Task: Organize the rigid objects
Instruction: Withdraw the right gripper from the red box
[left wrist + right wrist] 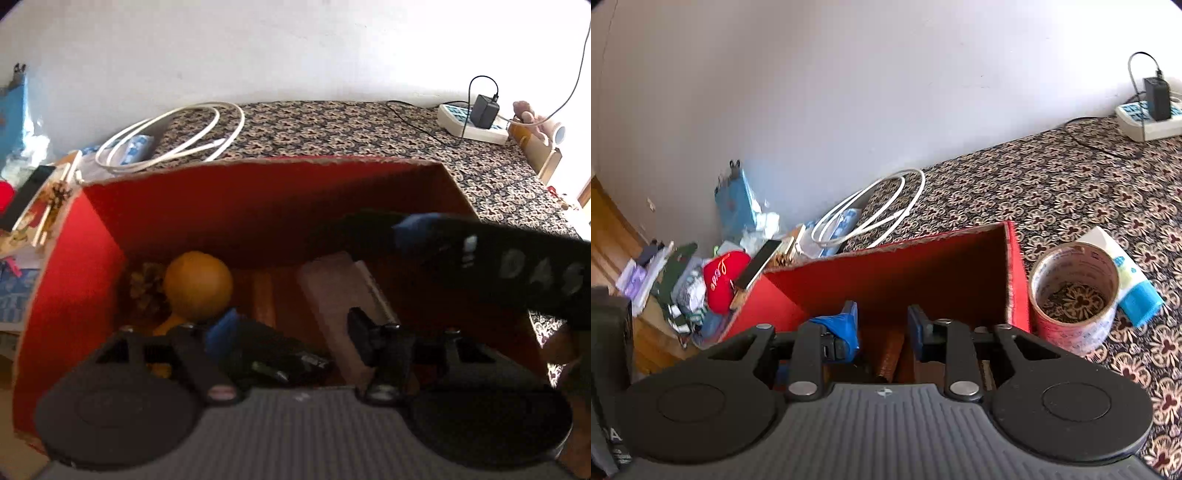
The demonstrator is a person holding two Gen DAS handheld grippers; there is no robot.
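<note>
A red cardboard box [221, 199] sits open on the patterned cloth; it also shows in the right wrist view [923, 266]. Inside lie an orange ball [198, 286], a pine cone [146, 288], a brown stick [263, 299], a flat brown block [332, 295] and a dark object [280, 354]. My left gripper [291, 332] is open, low inside the box over the dark object. My right gripper [882, 325] is open and empty above the box's near edge; it also crosses the left wrist view [480, 254]. A tape roll [1075, 295] stands right of the box.
A coiled white cable [173, 136] lies behind the box. A power strip with a black adapter [476, 118] sits at the back right. A white and blue packet [1126, 277] lies behind the tape roll. Clutter with a red cap [722, 277] lies left of the box.
</note>
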